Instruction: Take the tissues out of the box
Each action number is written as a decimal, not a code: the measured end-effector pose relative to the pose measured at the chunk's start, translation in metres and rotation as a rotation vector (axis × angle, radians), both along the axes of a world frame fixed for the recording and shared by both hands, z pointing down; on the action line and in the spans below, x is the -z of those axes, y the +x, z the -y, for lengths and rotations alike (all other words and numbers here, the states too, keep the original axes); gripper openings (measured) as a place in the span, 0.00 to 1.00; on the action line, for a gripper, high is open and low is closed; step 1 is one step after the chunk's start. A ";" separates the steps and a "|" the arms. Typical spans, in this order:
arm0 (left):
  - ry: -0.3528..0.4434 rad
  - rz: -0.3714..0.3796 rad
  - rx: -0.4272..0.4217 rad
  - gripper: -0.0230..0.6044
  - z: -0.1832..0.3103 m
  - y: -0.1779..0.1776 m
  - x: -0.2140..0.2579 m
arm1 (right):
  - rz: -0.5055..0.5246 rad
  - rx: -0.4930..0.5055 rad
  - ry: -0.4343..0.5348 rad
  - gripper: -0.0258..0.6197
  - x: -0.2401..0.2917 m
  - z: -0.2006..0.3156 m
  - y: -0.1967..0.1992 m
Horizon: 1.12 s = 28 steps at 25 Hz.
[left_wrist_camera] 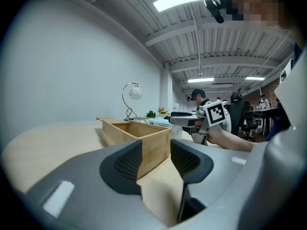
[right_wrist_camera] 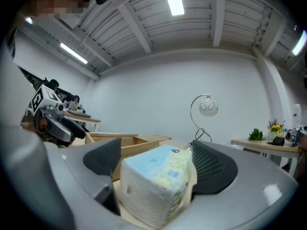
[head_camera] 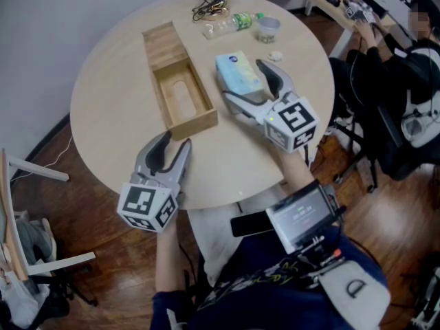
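Note:
A wooden box lies open on the round table, its inside bare and its lid slid toward the far end. The tissue pack, pale blue and white, rests on the tabletop just right of the box. My right gripper is shut on the pack, one finger along each side; the right gripper view shows the pack filling the jaws. My left gripper hovers at the near table edge, pointing at the box's near corner, jaws a little apart with nothing between them.
A plastic bottle, tangled cables, a small cup and a small white object sit at the table's far side. A person sits at a desk to the right. A lamp stands beyond the box.

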State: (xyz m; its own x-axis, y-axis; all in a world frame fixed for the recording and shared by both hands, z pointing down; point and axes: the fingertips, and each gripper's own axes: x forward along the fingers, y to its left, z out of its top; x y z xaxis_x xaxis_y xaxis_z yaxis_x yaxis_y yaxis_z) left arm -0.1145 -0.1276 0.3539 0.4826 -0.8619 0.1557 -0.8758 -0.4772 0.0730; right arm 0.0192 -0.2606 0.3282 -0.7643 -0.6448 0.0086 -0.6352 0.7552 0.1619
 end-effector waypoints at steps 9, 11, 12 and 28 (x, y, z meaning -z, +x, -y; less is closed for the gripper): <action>0.002 0.006 -0.003 0.34 0.000 0.000 0.000 | 0.034 0.044 0.073 0.73 0.026 -0.018 -0.009; 0.002 0.004 -0.001 0.34 0.000 0.000 0.000 | 0.061 0.070 0.086 0.73 0.031 -0.023 -0.010; 0.001 0.002 0.000 0.34 0.000 0.000 0.000 | 0.075 0.081 0.095 0.73 0.034 -0.026 -0.011; 0.001 0.000 0.001 0.34 -0.001 -0.001 0.000 | 0.409 0.312 0.002 0.60 0.063 -0.060 0.002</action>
State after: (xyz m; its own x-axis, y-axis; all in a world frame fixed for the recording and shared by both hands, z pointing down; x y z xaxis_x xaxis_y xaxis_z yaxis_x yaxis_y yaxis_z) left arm -0.1150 -0.1263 0.3534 0.4814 -0.8627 0.1548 -0.8764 -0.4761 0.0720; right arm 0.0212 -0.2003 0.2654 -0.8609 -0.3849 -0.3326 -0.3912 0.9189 -0.0508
